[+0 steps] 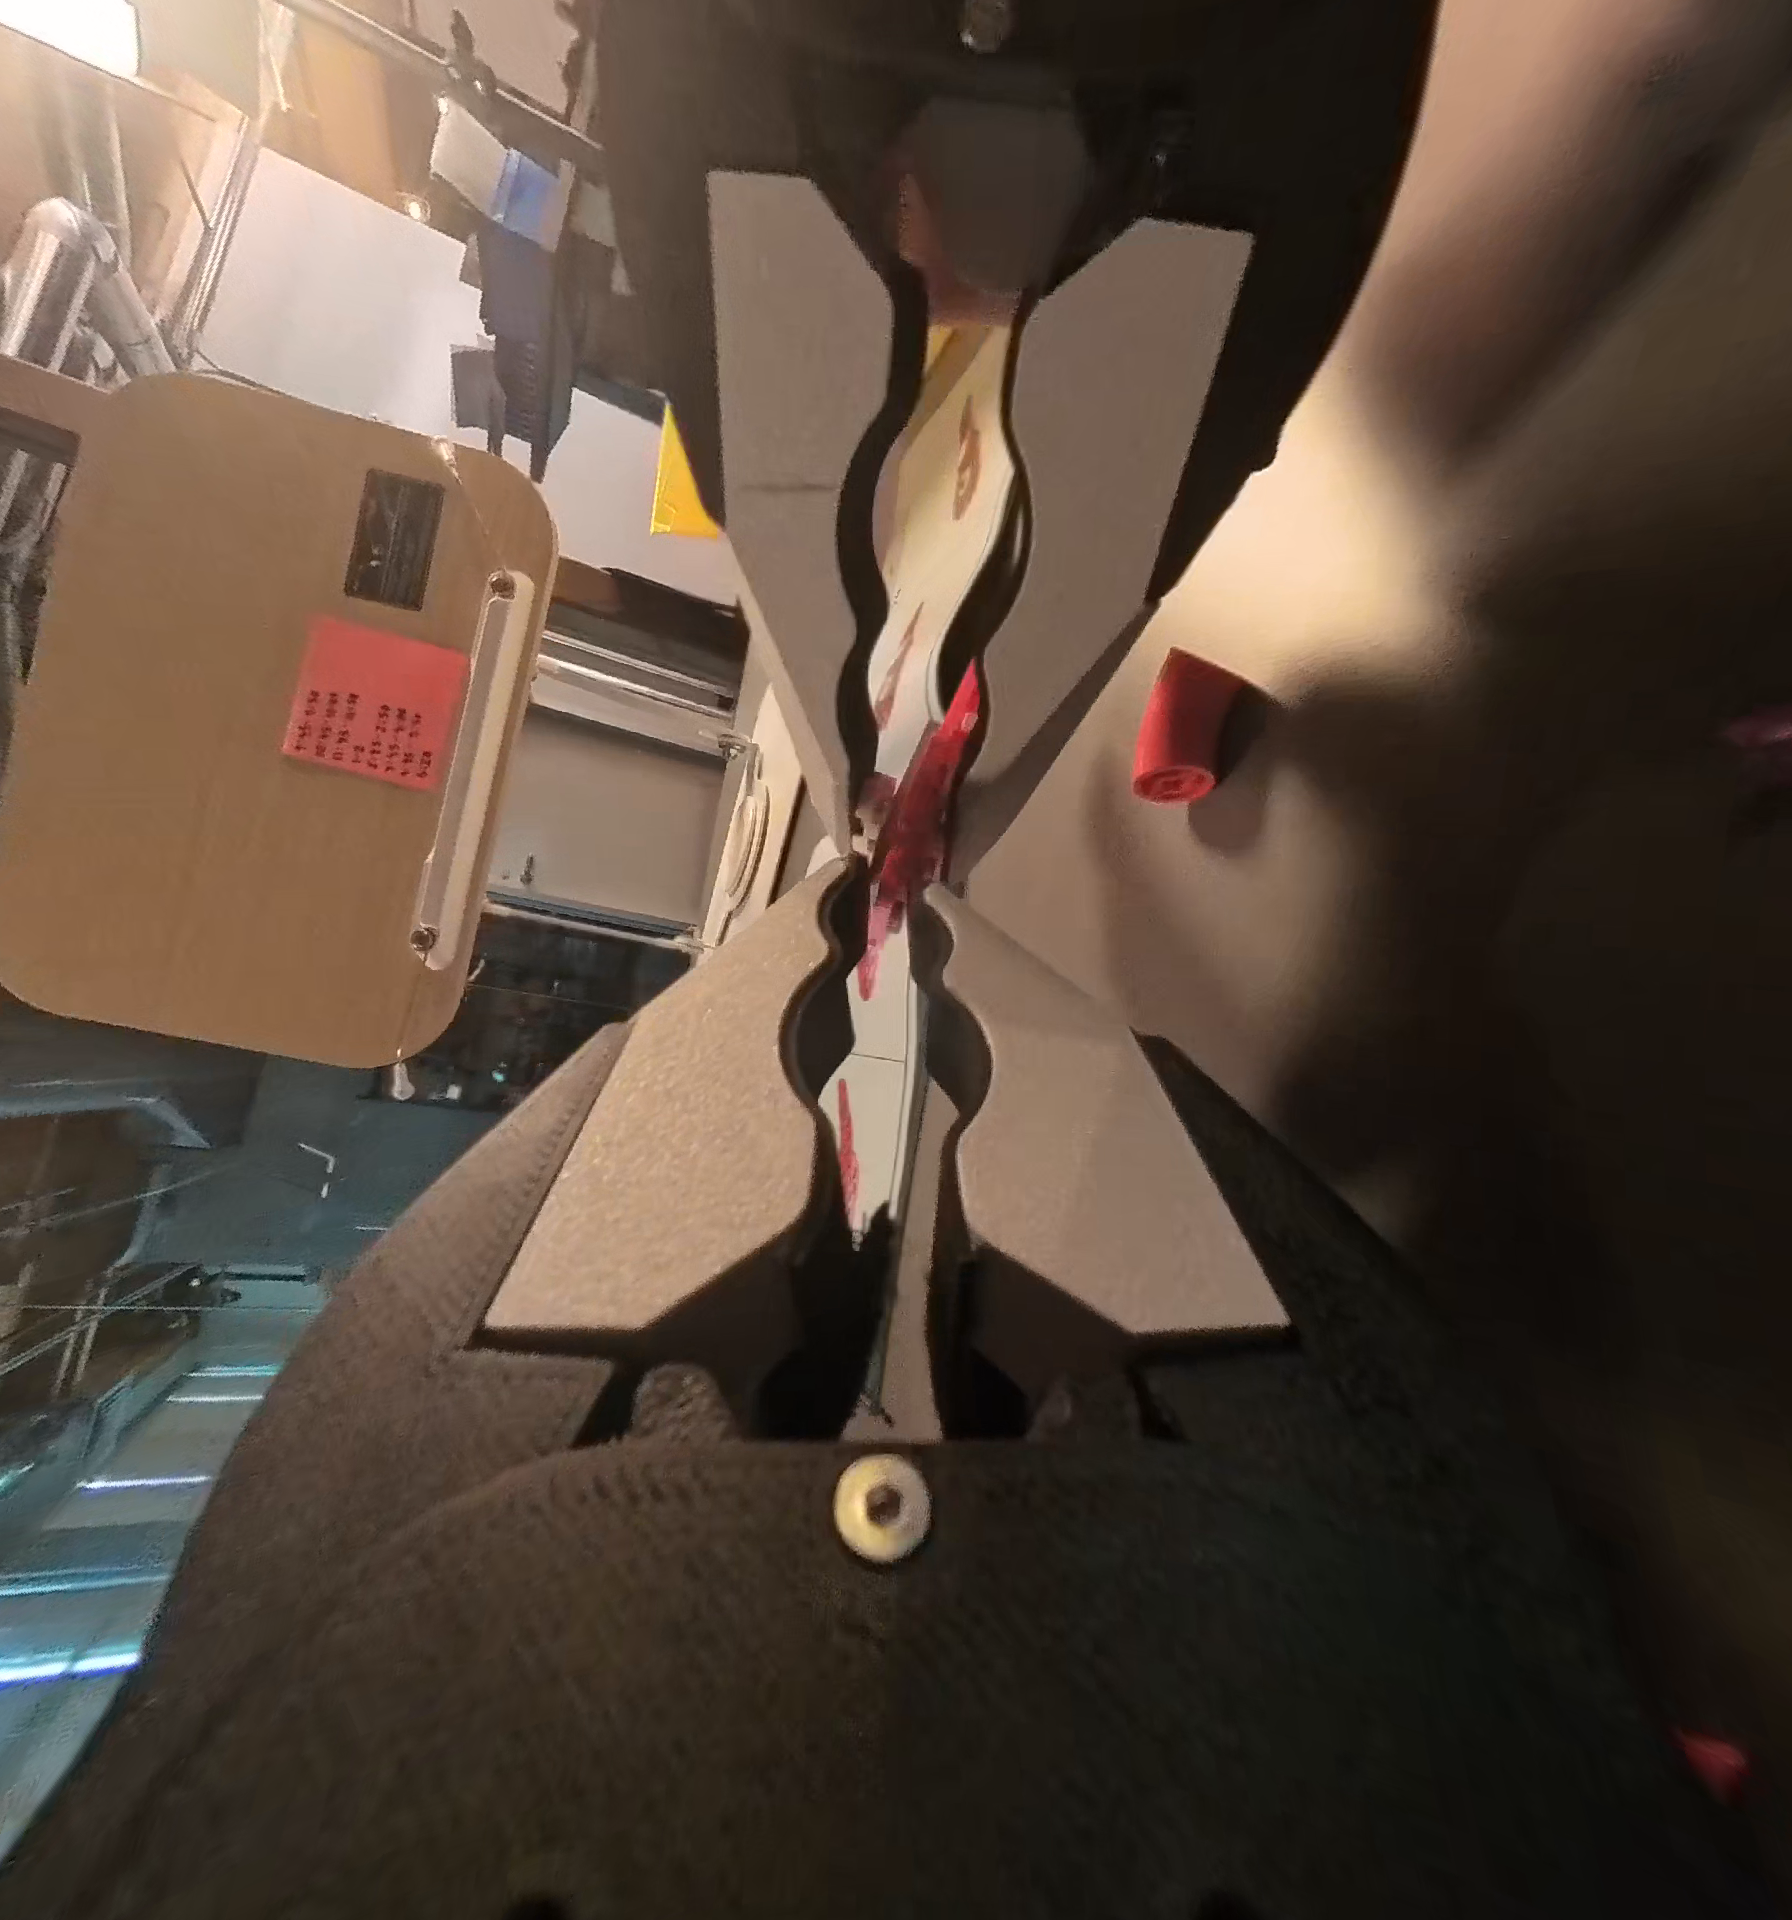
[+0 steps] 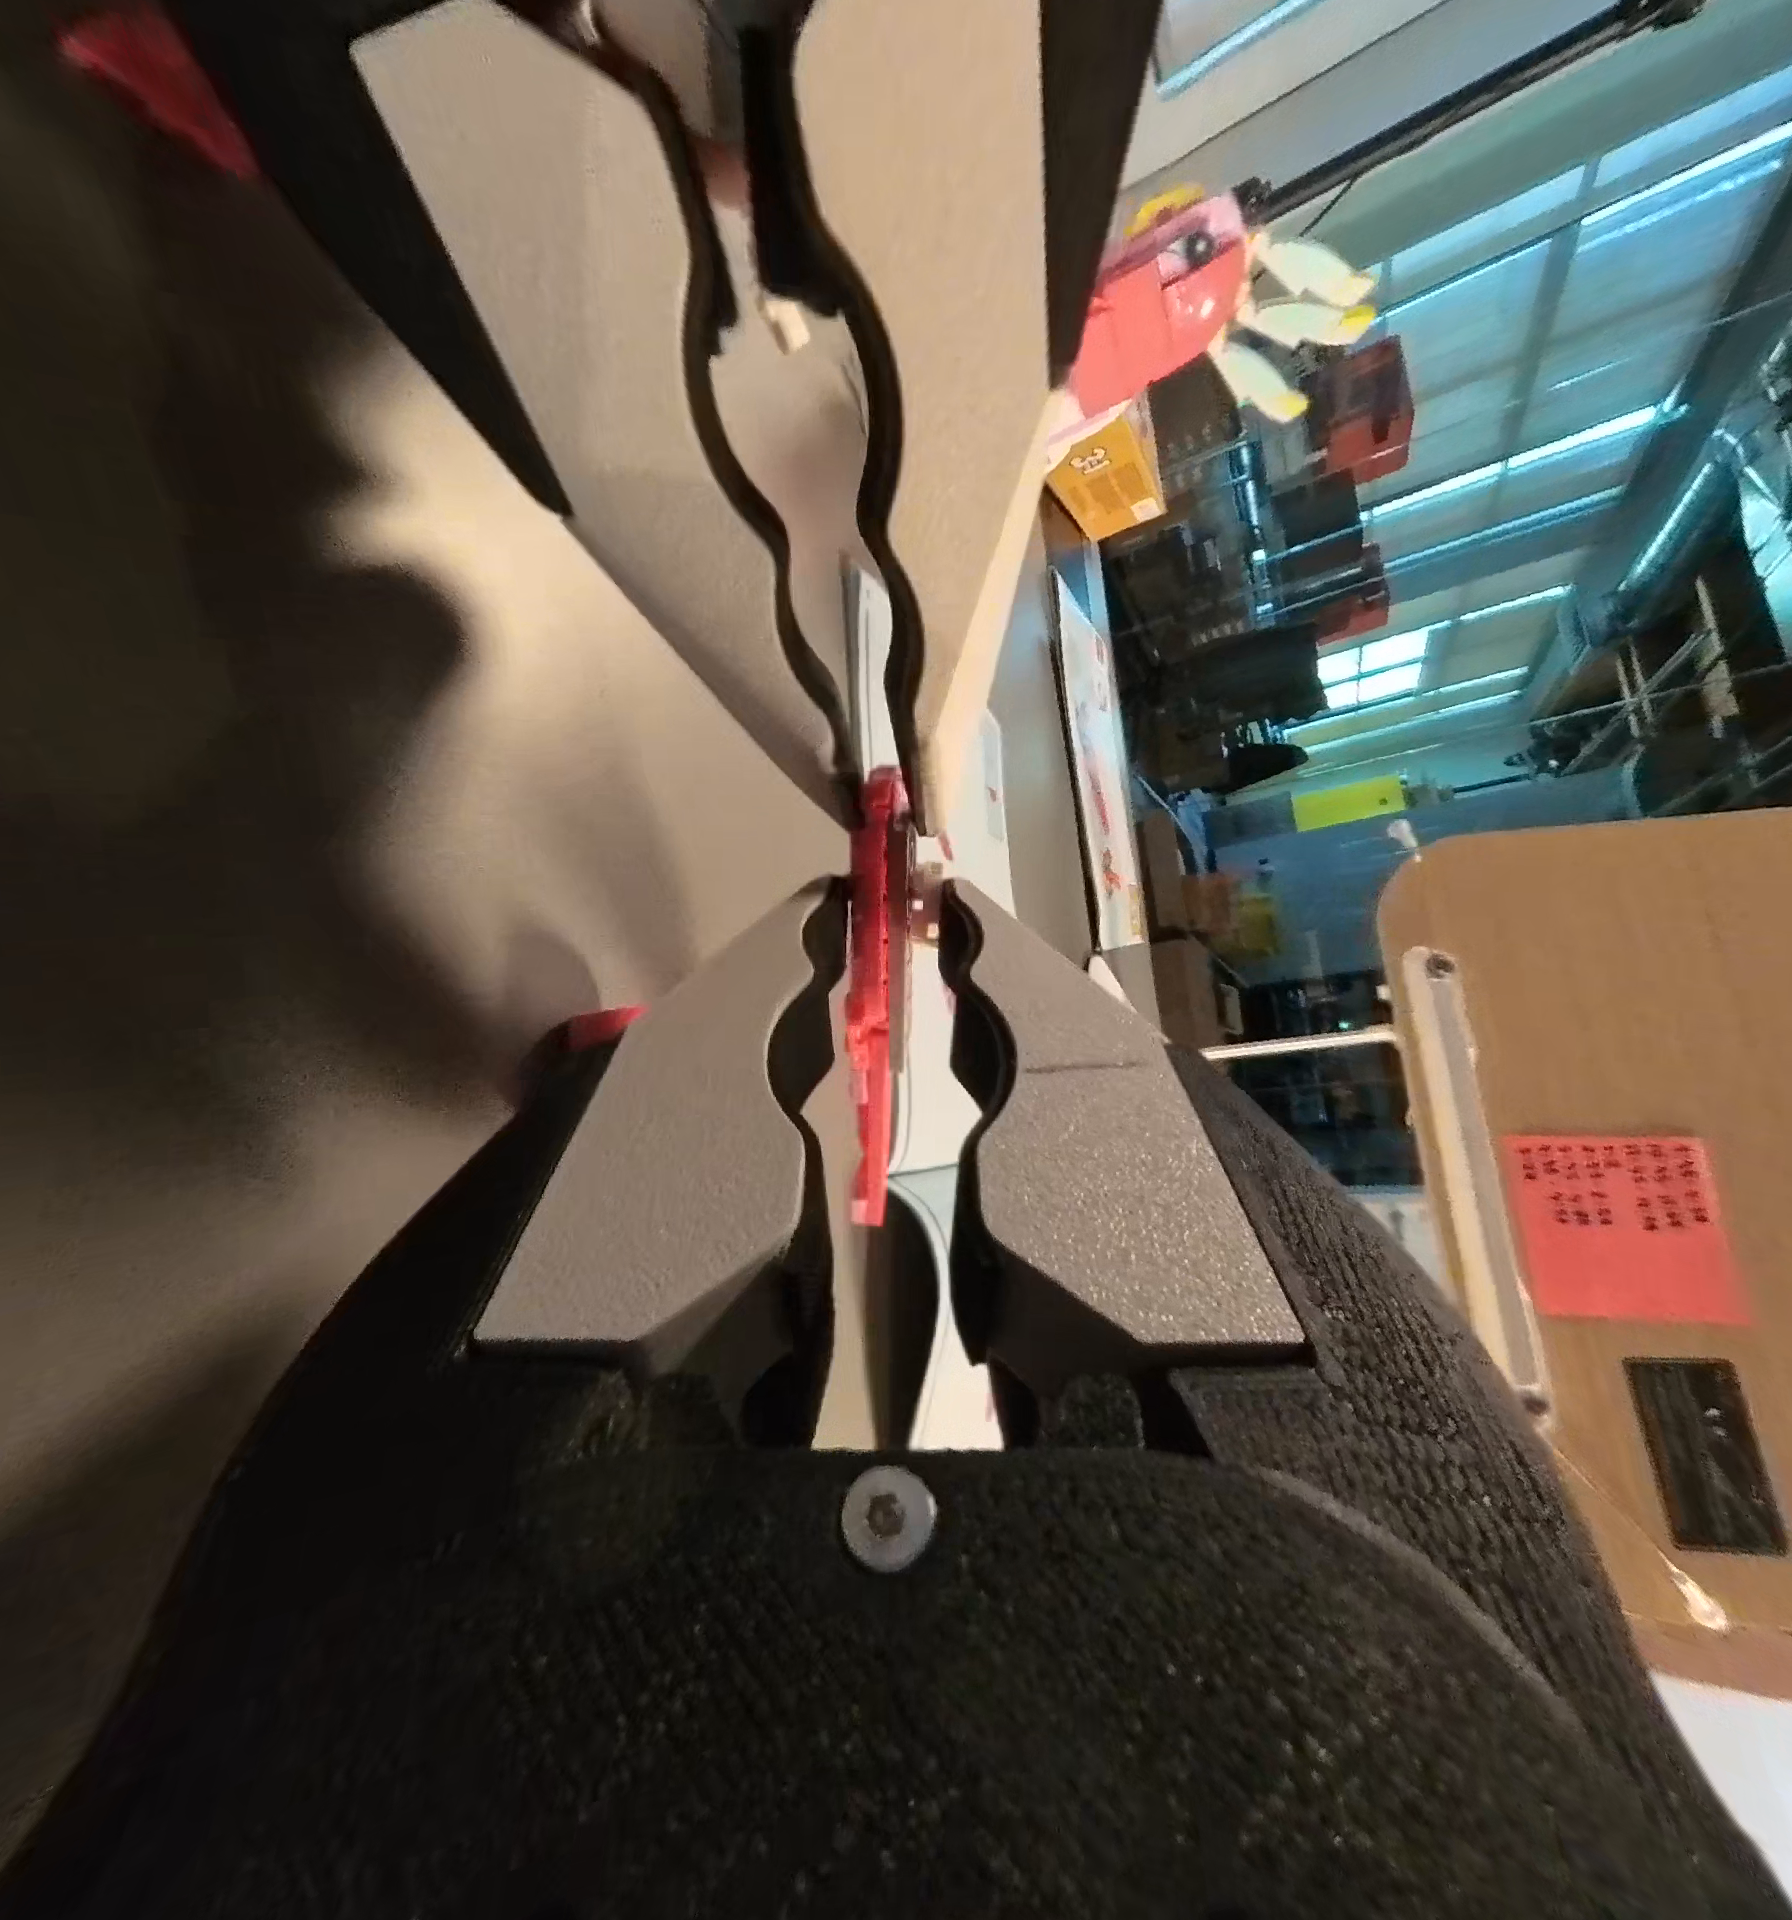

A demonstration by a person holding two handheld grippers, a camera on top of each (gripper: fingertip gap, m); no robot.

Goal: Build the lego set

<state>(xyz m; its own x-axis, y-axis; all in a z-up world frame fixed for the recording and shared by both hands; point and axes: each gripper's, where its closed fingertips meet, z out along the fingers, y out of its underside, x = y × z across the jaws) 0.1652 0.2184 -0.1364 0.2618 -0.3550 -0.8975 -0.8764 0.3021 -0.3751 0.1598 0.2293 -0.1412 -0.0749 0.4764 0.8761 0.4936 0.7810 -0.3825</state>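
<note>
While both sets of jaws stand nearly closed at frame centre, I read them as clamped on the same flat red plastic piece [image 1: 913, 821], each from its own end. My left gripper [image 1: 897, 868] pinches the piece at its very tips, and the right gripper [image 2: 887, 873] meets it tip to tip from the opposite side, its fingers [image 2: 694, 1122] pressed on the red edge. Holding it from both ends like this keeps the thin piece edge-on and steady between the two tools, I judge, clear of the surface behind.

Behind the jaws in the left view lies a white printed sheet [image 1: 949, 457]. Right of centre there, a small red cylinder [image 1: 1178, 727] sits apart on the pale tabletop [image 1: 1339, 540]. At centre left hangs a tan panel [image 1: 227, 727] bearing a pink note [image 1: 378, 691]; that panel fills the right view's lower right.
</note>
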